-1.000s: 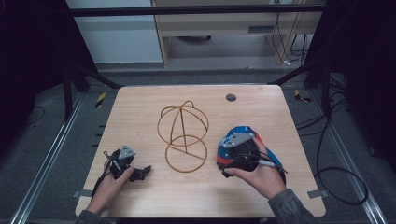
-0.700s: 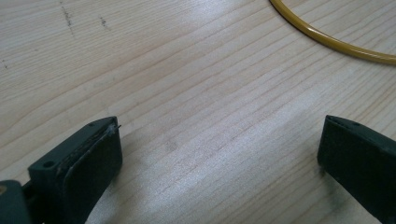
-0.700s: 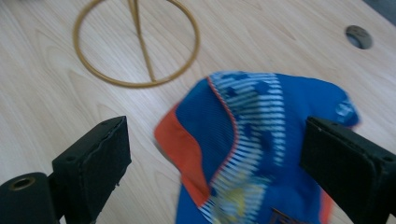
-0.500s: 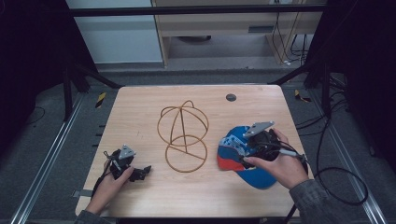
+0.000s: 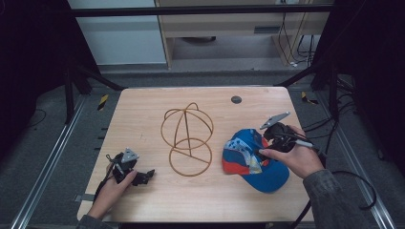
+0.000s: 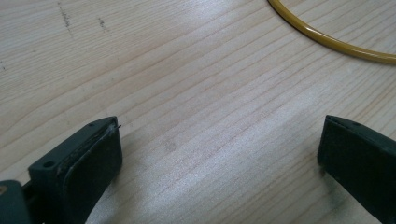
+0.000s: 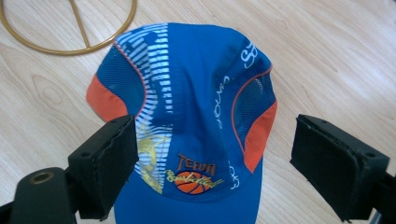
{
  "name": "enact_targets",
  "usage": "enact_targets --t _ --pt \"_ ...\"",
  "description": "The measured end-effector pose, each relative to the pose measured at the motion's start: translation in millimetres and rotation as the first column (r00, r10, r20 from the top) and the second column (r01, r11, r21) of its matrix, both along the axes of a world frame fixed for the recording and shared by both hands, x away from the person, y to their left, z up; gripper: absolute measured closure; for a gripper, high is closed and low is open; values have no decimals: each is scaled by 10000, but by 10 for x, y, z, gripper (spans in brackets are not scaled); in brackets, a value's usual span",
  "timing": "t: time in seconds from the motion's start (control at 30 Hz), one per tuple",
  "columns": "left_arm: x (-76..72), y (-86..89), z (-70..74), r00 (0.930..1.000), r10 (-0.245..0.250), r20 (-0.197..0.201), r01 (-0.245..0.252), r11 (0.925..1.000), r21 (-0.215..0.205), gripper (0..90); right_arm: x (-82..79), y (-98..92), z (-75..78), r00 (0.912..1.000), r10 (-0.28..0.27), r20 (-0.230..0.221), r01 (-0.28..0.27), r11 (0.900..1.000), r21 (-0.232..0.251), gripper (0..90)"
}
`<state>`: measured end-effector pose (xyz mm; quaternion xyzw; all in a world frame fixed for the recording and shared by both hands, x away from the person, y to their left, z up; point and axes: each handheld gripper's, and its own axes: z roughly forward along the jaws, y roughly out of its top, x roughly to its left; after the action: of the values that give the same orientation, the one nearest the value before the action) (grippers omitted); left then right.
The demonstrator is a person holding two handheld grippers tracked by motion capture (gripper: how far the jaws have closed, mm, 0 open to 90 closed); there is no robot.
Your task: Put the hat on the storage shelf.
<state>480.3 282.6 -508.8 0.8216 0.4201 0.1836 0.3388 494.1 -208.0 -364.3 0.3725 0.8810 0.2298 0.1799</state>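
A blue cap with orange panels and white print point(image 5: 250, 157) lies on the wooden table point(image 5: 143, 109), right of centre, its brim toward the near edge. My right gripper point(image 5: 268, 142) hovers over the cap's far right side. In the right gripper view its jaws stand open, one on each side of the cap's crown point(image 7: 196, 102), and hold nothing point(image 7: 215, 163). A gold wire hat stand point(image 5: 187, 138) stands at the table's centre. Near the front left, my left gripper point(image 5: 145, 175) rests low over bare wood, open point(image 6: 219, 144), with the stand's wire point(image 6: 327, 42) just ahead.
A small dark round hole point(image 5: 236, 99) sits in the tabletop at the back right. The stand's base ring point(image 7: 65, 49) lies close to the cap's left side. Cables trail off the right of the table point(image 5: 353, 191). Metal rails point(image 5: 52, 157) run along both sides.
My right hand and gripper have drawn off the top of the cap toward the right and back, leaving the cap uncovered on the table. The left gripper has stayed put.
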Motion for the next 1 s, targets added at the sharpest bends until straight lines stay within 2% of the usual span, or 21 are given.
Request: enact_targets --t 0.1,0.33,0.63,0.73,0.87,1.0 --pt "0 0 0 10000 3 2 -3 10000 -6 0 64 -31 -37 9997 -86 -222 91 9997 235 144" --pt "0 0 0 10000 8 8 -8 10000 4 0 125 23 -86 9989 115 -459 -111 9999 95 163" --pt "0 0 0 10000 2 3 -2 10000 -5 0 200 62 -150 9985 46 -542 -46 10000 5 194" --pt "-1 -1 0 10000 0 9 0 10000 8 0 222 87 -205 9972 124 -732 -104 9996 280 173" --pt "-1 0 0 10000 -27 3 27 10000 11 0 197 164 -260 9963 250 -821 -233 9995 217 189" --pt "-2 -1 0 10000 -40 1 40 10000 10 0 236 205 -305 9961 105 -872 -99 9999 75 236"
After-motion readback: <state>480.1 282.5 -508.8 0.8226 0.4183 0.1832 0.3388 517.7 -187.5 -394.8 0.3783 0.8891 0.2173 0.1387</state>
